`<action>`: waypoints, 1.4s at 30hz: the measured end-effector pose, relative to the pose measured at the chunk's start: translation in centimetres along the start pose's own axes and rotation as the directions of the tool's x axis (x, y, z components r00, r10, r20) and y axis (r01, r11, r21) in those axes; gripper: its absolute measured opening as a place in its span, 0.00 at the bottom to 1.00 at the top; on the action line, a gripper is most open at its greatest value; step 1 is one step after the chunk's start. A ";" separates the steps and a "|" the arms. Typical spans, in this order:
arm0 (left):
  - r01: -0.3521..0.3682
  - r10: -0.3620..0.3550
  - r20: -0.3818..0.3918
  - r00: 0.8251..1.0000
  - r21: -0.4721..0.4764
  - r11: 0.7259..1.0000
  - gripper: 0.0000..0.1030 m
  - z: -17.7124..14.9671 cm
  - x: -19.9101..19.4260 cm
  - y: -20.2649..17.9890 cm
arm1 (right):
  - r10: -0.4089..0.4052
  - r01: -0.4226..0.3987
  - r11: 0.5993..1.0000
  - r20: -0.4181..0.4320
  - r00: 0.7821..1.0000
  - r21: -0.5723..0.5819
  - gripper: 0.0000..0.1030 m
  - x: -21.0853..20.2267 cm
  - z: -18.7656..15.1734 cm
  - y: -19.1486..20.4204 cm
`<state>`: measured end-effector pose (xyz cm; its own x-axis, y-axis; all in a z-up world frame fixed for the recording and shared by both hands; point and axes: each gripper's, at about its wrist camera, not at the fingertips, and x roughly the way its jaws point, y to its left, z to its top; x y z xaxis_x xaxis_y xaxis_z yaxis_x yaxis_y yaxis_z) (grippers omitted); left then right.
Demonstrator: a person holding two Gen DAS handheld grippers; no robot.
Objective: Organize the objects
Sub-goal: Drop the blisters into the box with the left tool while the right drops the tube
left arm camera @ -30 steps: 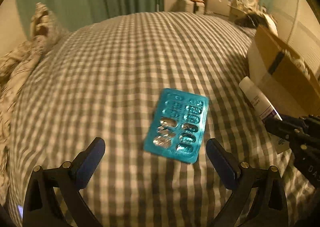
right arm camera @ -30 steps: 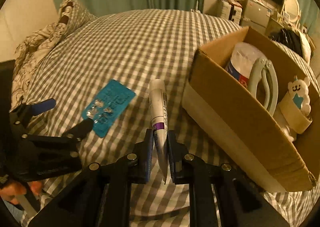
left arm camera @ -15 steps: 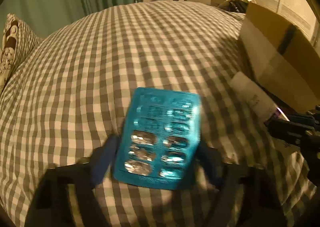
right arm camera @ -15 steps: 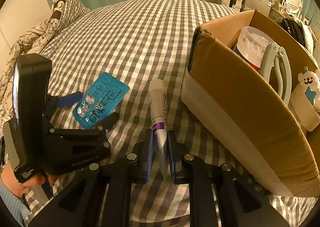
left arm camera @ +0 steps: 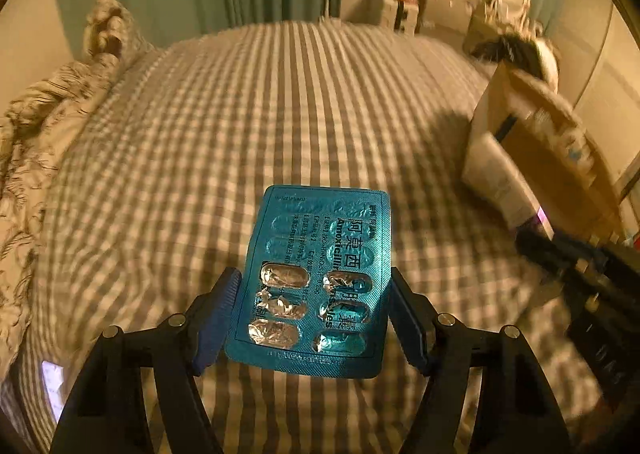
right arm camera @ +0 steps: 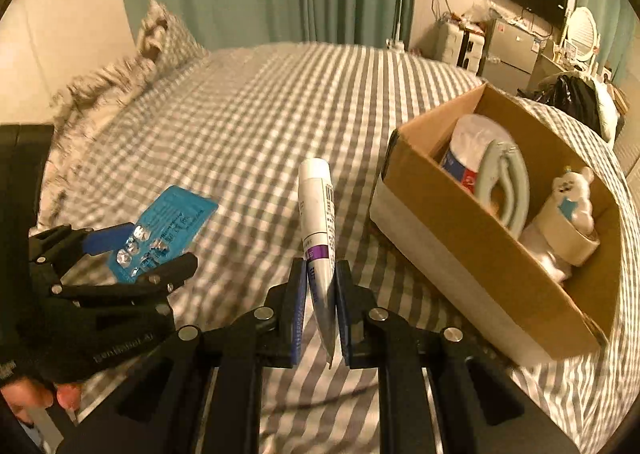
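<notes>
Both grippers are loaded, so the step in hand is the carrying of two things toward the box (right arm camera: 472,250); the picking seems finished. The left gripper (left arm camera: 310,320) is closed on the sides of the blister pack (left arm camera: 316,286), its blue pads pressing the two long edges; the pack appears lifted off the bed (left arm camera: 240,114), flat, its free end toward 12 o'clock. The right gripper (right arm camera: 320,308) is closed narrowly on the tail of the tube (right arm camera: 318,230); the cap end points toward 12 o'clock, above the bed.

The box stands on the bed at 2 o'clock from the right gripper, open at the top; a roll, grey tongs and a small toy already lie in it. I judge that the next move calls for bringing each thing over the rim and opening only when it is above a free place; the pack is held only by thin edges, so it may slip or bend if the squeeze changes.

One second ago the left gripper was wide open and the pack lay on the bed between its fingers; now it is clamped and raised. The tube was already gripped then; now it is higher and the box looks farther away.
</notes>
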<state>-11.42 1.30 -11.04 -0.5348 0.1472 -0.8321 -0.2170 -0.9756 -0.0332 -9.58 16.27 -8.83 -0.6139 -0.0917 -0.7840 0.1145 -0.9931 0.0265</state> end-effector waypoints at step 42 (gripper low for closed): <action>0.041 -0.089 0.205 0.975 0.228 0.973 0.71 12.6 -0.5 -22.0 | -0.137 0.110 0.980 0.157 0.978 0.166 0.13 -6.5 5.3 -19.9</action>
<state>-16.66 24.70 -2.96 -0.6695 0.2639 -0.6943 -0.4190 -0.9060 0.0597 -12.04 36.22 -0.97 -0.7385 0.0343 -0.6733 -0.0849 -0.9955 0.0423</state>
